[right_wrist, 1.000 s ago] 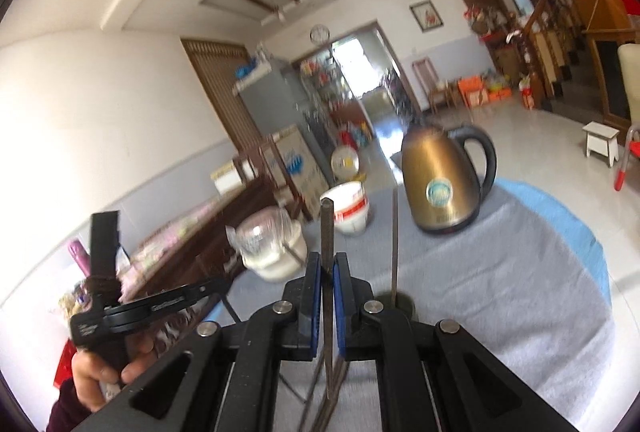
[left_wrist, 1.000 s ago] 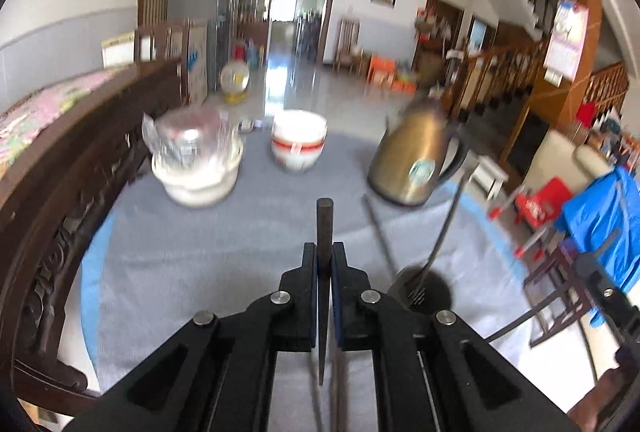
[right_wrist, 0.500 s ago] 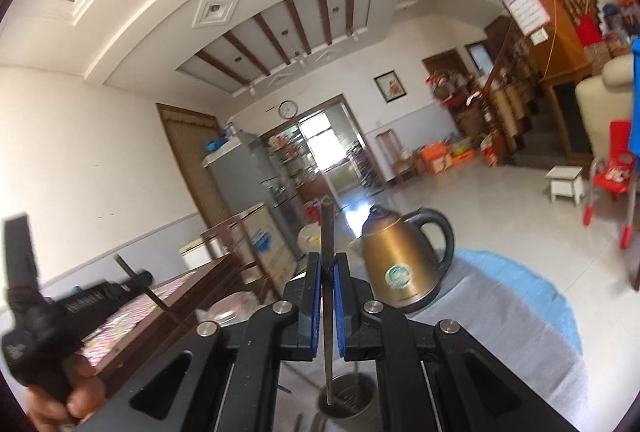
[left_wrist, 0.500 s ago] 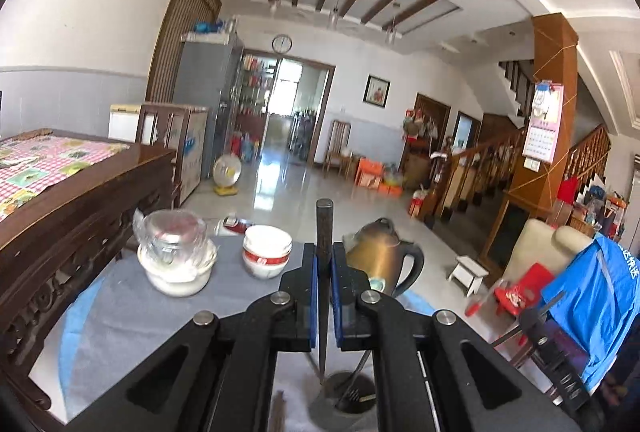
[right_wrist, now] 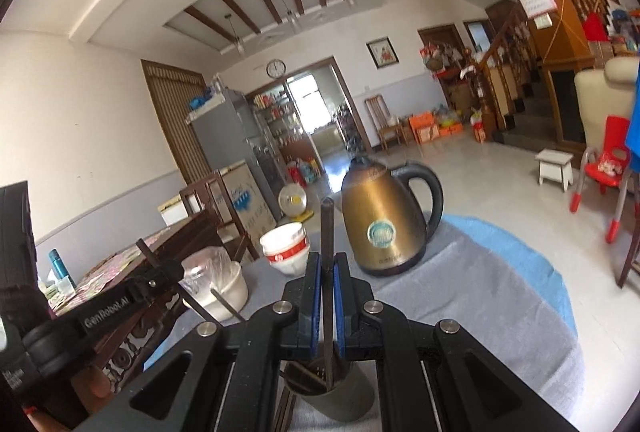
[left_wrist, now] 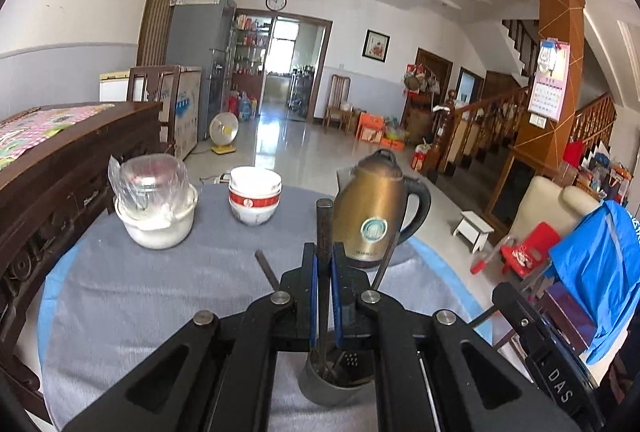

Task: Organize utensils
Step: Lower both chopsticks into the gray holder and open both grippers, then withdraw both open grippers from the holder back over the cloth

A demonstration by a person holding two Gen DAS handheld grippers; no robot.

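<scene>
While both grippers hold their grips, the view from each has dropped back toward the table: half a second ago the left camera looked mostly at ceiling and far wall, and now the grey cloth point(left_wrist: 132, 296) fills its lower half again. The grey holder cup point(left_wrist: 334, 388) sits directly under the left gripper point(left_wrist: 324, 272), which is clamped on a thin dark chopstick point(left_wrist: 323, 228) standing nearly upright, its lower end reaching down into the cup's mouth. The right gripper point(right_wrist: 328, 272) is likewise pressed tight on its own dark chopstick point(right_wrist: 327, 232), whose lower tip also enters the cup point(right_wrist: 332, 400). I judge both sticks are lined up for release into the cup, so this pair is nearly sorted.

Other utensils already lean in the cup: a slim metal handle point(left_wrist: 390, 256) slants up to the right, and another dark stick point(left_wrist: 266, 270) leans left. What lies deeper inside is too shadowed to name.

Each chopstick is straight, matte and square-ended, narrow enough that the blue pads point(left_wrist: 313, 292) almost meet around it. The cup is a smooth, dull cylinder. Behind it stand a glossy bronze kettle point(left_wrist: 374, 216) with a black handle, stacked white bowls with a red band point(left_wrist: 254, 200), and a white bowl holding a crinkled clear plastic bag point(left_wrist: 154, 208). The cloth looks soft and felt-like, with a blue edge.
</scene>
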